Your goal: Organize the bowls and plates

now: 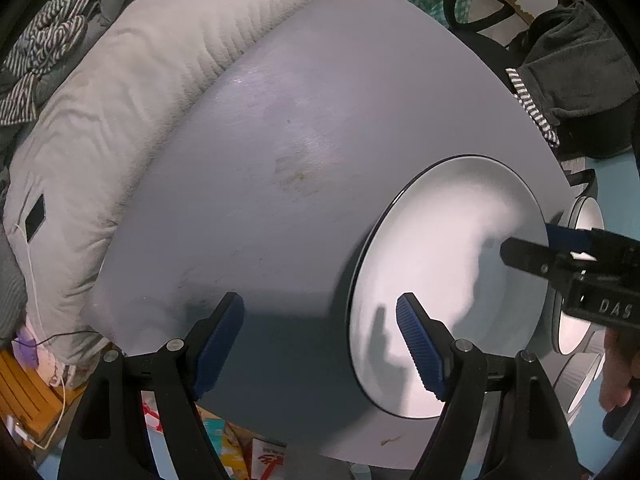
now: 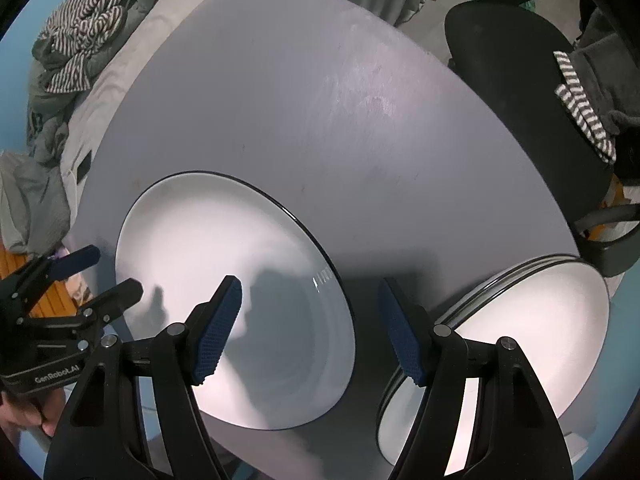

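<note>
A white plate [image 1: 452, 264] [image 2: 208, 248] with a dark rim lies flat on the grey table [image 1: 280, 140] [image 2: 320, 120]. My left gripper [image 1: 320, 340] [image 2: 119, 269] is open and points down. Its jaws straddle the plate's left rim, one blue pad over the plate and one over the table. My right gripper [image 2: 310, 330] [image 1: 525, 237] is also open and straddles the plate's right rim. Neither holds anything. A stack of white dark-rimmed dishes [image 2: 540, 320] [image 1: 580, 216] sits at the table's right edge, just beyond my right gripper. Whether any pad touches the plate cannot be told.
A pale grey cushion [image 1: 100, 140] and striped clothes [image 2: 84, 28] lie beyond the table's left side. A black office chair [image 2: 520, 100] with clothes on it stands at the far right. The table's near edge runs just below both grippers, with boxes and papers [image 1: 248, 448] on the floor underneath.
</note>
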The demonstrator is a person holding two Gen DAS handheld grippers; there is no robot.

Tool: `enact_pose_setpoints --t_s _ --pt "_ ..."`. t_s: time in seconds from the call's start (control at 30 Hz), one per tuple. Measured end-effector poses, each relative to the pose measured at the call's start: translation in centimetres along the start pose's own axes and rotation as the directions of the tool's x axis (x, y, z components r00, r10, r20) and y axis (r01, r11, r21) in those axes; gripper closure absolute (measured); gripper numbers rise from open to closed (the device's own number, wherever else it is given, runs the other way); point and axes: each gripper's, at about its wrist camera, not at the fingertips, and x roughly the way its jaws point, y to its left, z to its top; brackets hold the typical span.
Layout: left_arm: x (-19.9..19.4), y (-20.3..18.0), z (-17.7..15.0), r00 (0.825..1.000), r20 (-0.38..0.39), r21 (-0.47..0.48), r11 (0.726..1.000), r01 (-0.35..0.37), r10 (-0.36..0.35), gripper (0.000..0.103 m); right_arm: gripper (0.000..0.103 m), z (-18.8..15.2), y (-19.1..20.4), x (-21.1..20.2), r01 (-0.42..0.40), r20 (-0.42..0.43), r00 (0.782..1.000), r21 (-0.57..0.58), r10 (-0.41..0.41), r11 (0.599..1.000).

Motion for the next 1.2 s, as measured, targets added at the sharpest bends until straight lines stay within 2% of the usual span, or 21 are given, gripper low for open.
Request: enact_pose_setpoints --t_s 0.2,0.27,0.37,0.5,0.67,0.7,0.77,0.83,1.0,1.2 --pt "0.5 0.0 -0.3 1.0 -0.024 -0.004 1.0 0.007 -0.007 0.023 0.033 -0.5 0.0 0.6 -0.01 -0.021 1.0 -0.011 0.01 1.0" --pt "0.8 -0.2 -0.4 0.999 -0.034 -0.009 1.0 0.008 -0.008 0.027 0.034 -0.7 0.1 0.6 -0.01 -0.027 1.0 -0.017 0.009 1.0" --pt "1.2 -0.4 -0.6 0.998 -0.054 -0.013 1.0 0.018 -0.019 0.034 0.044 -0.8 0.3 0.8 -0.033 -0.042 0.999 -0.02 0.032 0.999" --pt "1.3 -0.9 -1.0 0.998 -0.066 0.002 1.0 0.02 -0.019 0.036 0.052 -1.0 0.3 0.9 -0.005 -0.048 0.999 -0.036 0.003 0.999" --pt "0.8 -1.4 -1.1 0.999 -0.052 0.014 1.0 0.012 -0.011 0.053 0.066 -0.9 -0.2 0.9 0.024 -0.057 0.998 -0.04 -0.026 0.999" --pt "0.7 -1.4 -1.1 0.998 -0.054 0.01 1.0 0.027 -0.026 0.058 0.069 -0.8 -0.2 1.0 0.026 -0.059 0.998 -0.038 -0.028 0.999" --pt "0.5 -1.2 -1.1 0.995 -0.067 -0.006 0.997 0.077 -0.077 0.072 0.071 -0.8 -0.4 1.0 0.024 -0.061 0.998 -0.033 -0.026 0.999" --pt "0.4 -1.2 -1.2 0.993 -0.072 -0.012 0.995 0.096 -0.096 0.079 0.077 -0.8 -0.4 1.0 0.03 -0.062 0.998 -0.042 -0.032 0.999" --pt "-0.3 -2.0 -2.1 0.996 -0.055 0.023 0.998 0.066 -0.064 0.079 0.08 -1.0 -0.9 1.1 0.011 -0.074 0.997 -0.034 -0.014 0.999" --pt "-1.0 -1.8 -3.2 0.996 -0.051 0.01 0.998 0.07 -0.069 0.079 0.084 -1.5 -1.5 1.0 -0.031 -0.084 0.996 -0.004 0.03 1.0"
